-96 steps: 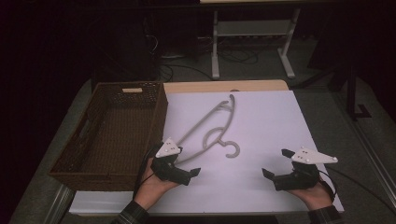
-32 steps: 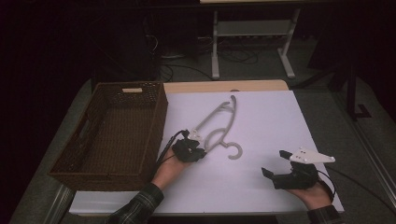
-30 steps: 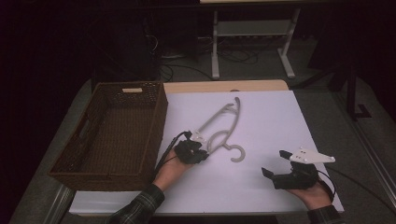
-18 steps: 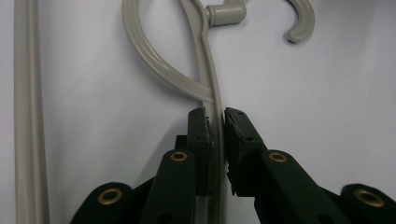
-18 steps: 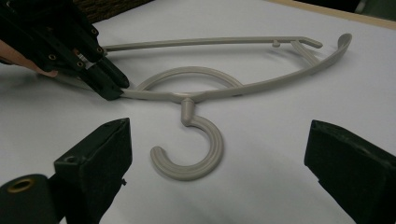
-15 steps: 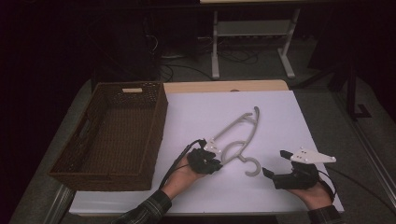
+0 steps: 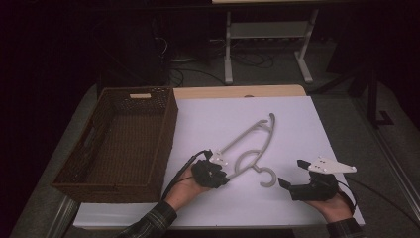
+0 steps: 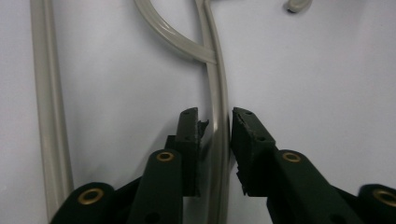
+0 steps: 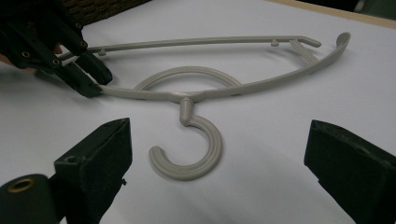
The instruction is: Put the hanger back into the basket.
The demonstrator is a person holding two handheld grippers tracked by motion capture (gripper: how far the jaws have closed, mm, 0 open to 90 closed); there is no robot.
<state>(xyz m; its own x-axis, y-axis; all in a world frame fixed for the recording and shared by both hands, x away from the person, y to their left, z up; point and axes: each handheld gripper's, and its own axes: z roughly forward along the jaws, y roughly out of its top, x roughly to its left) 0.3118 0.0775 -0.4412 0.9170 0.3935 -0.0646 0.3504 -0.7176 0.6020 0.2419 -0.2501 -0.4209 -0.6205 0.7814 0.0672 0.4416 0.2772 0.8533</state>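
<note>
1. Hanger (image 7: 250,148) is the thing you are working on; it lies flat on the white sheet (image 7: 297,124), near the front, between your two hands.
2. Your left gripper (image 7: 214,174) is at the hanger's left end. In the left gripper view (image 8: 215,135), one thin grey bar of the hanger runs between the two black jaws.
3. Those jaws have just been opening a little. A thin gap shows on each side of the bar, so they sit around it and do not squeeze it.
4. Your left hand (image 7: 185,184) rests low on the sheet, just right of the basket (image 7: 119,144).
5. Your right gripper (image 7: 297,178) has its jaws spread wide with nothing between them. It rests on the sheet near the front right corner.
6. In the right gripper view, the hanger's hook (image 9: 189,154) lies just ahead of the right jaws, curling toward them. It is near them but not touching.
7. The brown basket stands at the left, with its right side on the sheet's left edge.
</note>
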